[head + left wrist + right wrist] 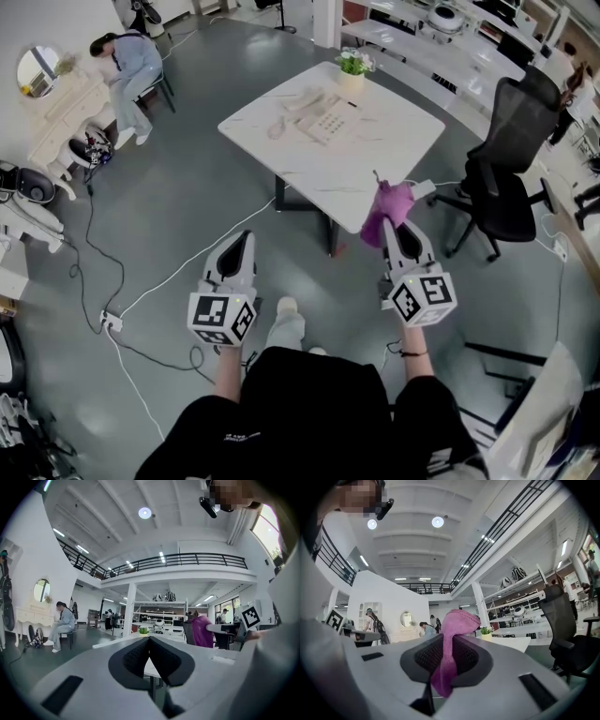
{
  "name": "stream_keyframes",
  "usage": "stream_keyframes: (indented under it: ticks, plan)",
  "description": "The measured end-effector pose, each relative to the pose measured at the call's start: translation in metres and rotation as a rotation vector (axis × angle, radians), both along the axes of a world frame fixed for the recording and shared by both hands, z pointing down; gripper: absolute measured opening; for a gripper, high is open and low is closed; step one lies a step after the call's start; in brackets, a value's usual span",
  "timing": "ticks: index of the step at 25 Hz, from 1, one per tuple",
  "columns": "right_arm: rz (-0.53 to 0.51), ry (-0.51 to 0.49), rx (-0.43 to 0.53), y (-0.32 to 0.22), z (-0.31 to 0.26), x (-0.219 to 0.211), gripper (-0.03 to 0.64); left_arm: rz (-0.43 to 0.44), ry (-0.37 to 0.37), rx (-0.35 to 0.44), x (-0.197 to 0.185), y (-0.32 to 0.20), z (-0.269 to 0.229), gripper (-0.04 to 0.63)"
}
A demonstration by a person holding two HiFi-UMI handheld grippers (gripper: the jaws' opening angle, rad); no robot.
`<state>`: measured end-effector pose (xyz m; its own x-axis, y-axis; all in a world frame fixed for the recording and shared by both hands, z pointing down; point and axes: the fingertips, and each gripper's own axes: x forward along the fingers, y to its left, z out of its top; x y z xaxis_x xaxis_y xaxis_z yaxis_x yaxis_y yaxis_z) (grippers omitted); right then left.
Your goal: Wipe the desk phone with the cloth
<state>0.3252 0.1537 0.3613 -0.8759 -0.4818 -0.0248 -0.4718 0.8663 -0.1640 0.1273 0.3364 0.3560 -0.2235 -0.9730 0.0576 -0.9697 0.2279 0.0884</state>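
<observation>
Lower centre of head view: left gripper (245,238) is held over the grey floor, its pads meeting at the tips with nothing between them in its own view (150,640). Lower right: right gripper (387,228) is clamped on the purple cloth (385,208), which bunches above the jaws and hangs below them in the right gripper view (456,620). Both grippers are short of the white marble-pattern table (281,155), which fills centre frame. The desk phone (317,116) lies toward the table's far side, well apart from the cloth; its handset appears to be off to the left, though it is too small to confirm. A potted plant (353,64) sits at the far edge. A black office chair (511,164) stands at right. A seated person (129,64) is at upper left.
</observation>
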Motion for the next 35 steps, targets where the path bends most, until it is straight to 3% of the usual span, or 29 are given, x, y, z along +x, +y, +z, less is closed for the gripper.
stream_keyframes:
  ticks: [21,26,35]
  plan:
    - [0.183,0.017,-0.059,-0.098,0.024,-0.136,0.037,0.159,0.031,-0.013,-0.157,-0.130,0.015,-0.002]
    - [0.211,-0.060,-0.087,-0.112,0.020,-0.146,0.037,0.182,0.031,-0.017,-0.178,-0.148,0.020,-0.002]
    - [0.232,-0.033,-0.076,-0.141,0.023,-0.164,0.037,0.218,0.055,-0.020,-0.197,-0.185,0.028,-0.002]
